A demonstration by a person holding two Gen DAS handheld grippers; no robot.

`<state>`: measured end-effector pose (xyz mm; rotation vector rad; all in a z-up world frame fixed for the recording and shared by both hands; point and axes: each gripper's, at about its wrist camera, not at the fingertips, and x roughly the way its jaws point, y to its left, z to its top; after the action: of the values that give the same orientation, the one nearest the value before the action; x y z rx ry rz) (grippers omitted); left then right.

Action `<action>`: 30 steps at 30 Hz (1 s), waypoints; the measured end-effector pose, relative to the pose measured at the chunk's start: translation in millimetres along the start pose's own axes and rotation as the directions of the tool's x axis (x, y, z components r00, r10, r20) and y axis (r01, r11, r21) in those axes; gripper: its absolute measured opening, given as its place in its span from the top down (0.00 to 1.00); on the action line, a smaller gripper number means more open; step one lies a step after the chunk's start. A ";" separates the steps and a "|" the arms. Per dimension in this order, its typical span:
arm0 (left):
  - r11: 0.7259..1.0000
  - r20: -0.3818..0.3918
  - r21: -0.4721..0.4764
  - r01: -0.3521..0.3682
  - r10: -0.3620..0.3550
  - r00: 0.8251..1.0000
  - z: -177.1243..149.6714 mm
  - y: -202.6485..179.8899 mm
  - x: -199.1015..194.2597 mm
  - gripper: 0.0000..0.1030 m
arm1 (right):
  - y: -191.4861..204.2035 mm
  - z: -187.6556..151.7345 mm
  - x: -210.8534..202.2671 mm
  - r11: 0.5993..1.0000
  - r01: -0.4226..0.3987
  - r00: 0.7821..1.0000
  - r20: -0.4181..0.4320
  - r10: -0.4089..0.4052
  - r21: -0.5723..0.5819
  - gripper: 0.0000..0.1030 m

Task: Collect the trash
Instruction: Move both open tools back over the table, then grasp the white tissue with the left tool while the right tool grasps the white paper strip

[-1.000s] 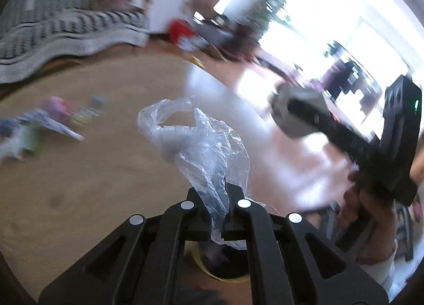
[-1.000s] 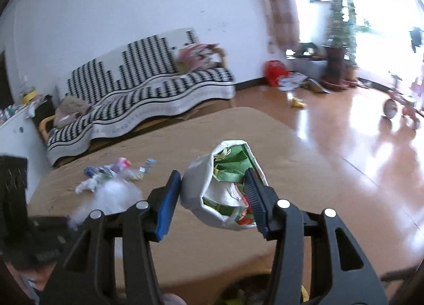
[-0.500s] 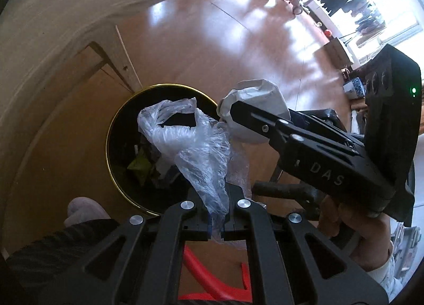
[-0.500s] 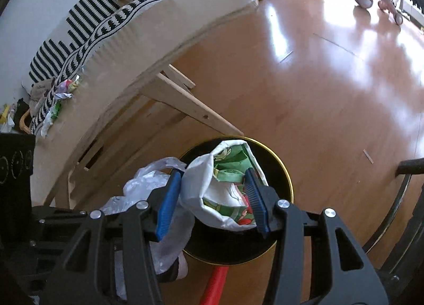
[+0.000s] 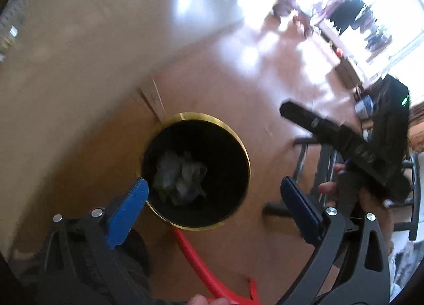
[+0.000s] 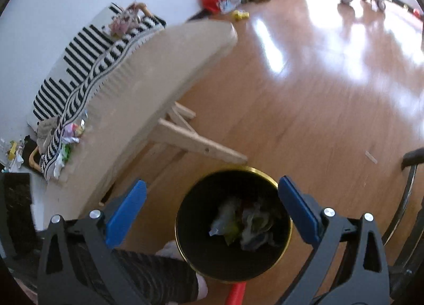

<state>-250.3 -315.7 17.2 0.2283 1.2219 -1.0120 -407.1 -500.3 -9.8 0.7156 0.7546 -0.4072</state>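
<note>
A: Both claws over the waste bin (image 6: 233,225). Left claw (image 5: 214,207) has its jaws opening, blue pads wide apart, nothing between them. Right claw (image 6: 212,209), the same: jaws opening, no item in the gap.

B: Where is the trash?

A: Crumpled plastic and wrappers (image 6: 246,222) lie at the bottom of the black, gold-rimmed bin, which stands on the wooden floor (image 6: 304,109) just beside the tabletop (image 6: 148,74) leg. From the left wrist view the heap (image 5: 180,177) reads as pale film, blurred. More scraps (image 6: 70,135) sit on the tabletop's far end, near the striped sofa (image 6: 79,61).

B: Handling notes for those?

A: My judgement: light, soft, crinkly stuff. Film and foil wrappers will slip and spring back, so pinch a bunched fold near the middle, not a loose edge. No breakage risk; the worry is a piece drifting off mid-carry.

B: Anything underfoot?

A: A red hose-like piece (image 5: 201,265) runs by the bin's base; a person's striped trouser leg (image 6: 148,275) touches the rim side. The right hand (image 5: 371,199) shows in the left view, gripping its handle.
</note>
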 end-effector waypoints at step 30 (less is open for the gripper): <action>0.730 0.169 -0.573 -0.372 0.550 0.818 11.1 409.2 -160.1 0.06 | 433.6 20.4 217.7 0.719 -0.117 0.991 -0.031 0.131 -0.685 0.07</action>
<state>63.0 -7.4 13.2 -0.0625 1.0070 -0.2305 -4.2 -232.0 29.6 0.0490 0.7625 0.0130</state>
